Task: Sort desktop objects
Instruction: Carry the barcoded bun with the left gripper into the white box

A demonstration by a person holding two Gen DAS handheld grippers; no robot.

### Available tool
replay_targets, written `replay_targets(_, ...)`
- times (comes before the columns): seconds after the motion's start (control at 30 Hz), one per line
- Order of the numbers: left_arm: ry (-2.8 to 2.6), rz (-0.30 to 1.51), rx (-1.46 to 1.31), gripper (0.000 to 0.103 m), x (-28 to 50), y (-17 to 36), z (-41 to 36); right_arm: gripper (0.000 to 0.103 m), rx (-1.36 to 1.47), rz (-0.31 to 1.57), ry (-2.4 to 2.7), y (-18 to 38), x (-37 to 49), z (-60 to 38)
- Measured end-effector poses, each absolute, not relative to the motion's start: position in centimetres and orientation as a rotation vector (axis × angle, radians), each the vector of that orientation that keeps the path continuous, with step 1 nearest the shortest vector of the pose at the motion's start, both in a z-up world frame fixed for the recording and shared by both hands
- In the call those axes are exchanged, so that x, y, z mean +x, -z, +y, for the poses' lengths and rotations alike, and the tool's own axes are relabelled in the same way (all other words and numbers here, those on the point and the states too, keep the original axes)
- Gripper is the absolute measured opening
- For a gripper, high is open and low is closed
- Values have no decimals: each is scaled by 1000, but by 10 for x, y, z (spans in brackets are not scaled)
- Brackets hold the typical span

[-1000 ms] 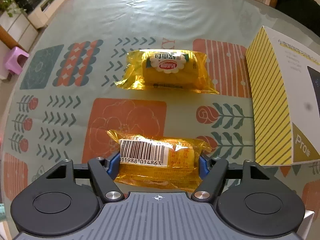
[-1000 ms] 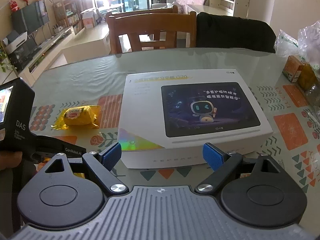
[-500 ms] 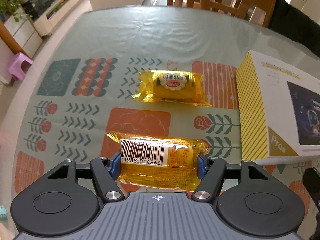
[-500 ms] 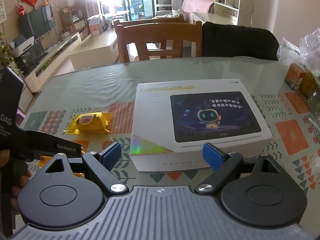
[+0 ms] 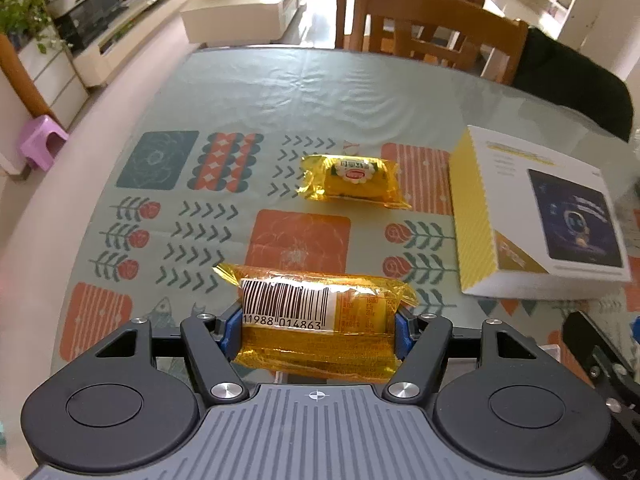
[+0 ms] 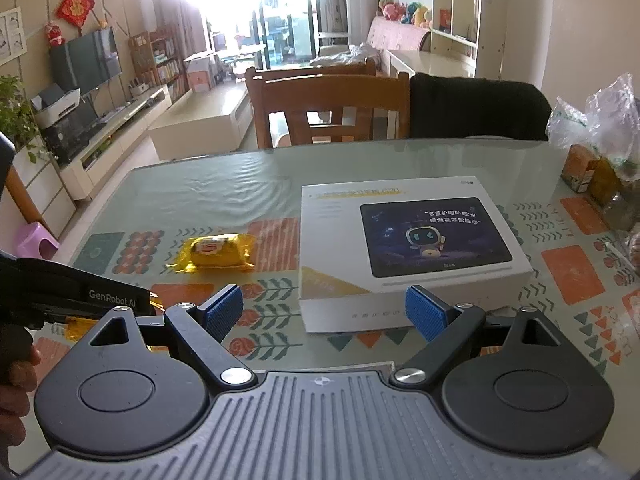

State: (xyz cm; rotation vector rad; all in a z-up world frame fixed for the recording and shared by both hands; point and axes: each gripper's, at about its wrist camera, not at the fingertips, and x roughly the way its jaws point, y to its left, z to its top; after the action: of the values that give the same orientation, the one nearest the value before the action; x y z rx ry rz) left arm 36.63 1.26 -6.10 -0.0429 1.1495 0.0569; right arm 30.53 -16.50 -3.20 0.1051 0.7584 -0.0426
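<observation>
My left gripper (image 5: 316, 330) is shut on a yellow snack packet (image 5: 316, 320), barcode side up, held above the patterned tablecloth. A second yellow snack packet (image 5: 354, 182) lies flat further out on the table, also seen as the snack packet (image 6: 214, 254) in the right wrist view. A white tablet box (image 5: 536, 216) with a yellow striped side lies to the right; the same box (image 6: 408, 248) sits just beyond my right gripper (image 6: 324, 314). The right gripper is open with nothing between its blue pads. The left tool (image 6: 72, 300) shows at the left of the right wrist view.
Wooden chairs (image 6: 328, 108) and a dark garment (image 6: 476, 108) stand at the table's far edge. Plastic bags and small cartons (image 6: 596, 152) crowd the right side. A purple stool (image 5: 42, 140) stands on the floor at left. A hand (image 6: 16, 376) holds the left tool.
Both grippers have risen and pulled back, so more of the room shows. The left one lifted the barcode packet off the table. The right one stays open.
</observation>
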Motion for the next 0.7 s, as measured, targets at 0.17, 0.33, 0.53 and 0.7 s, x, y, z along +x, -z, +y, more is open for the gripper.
replay_targets(0.17,-18,1119,-37,66,339,46,20,103,107,733,68,20,277,-150)
replay_targets(0.33,27,1115,-28,66,313,43,28,103,119,735,109,19,247,-140)
replay_targets(0.53,83,1135,-4,66,284,50,27,103,134,742,158,19,213,-130)
replay_targets(0.7,108,1156,6,66,264,52,24,103,139,735,175,15,201,-133)
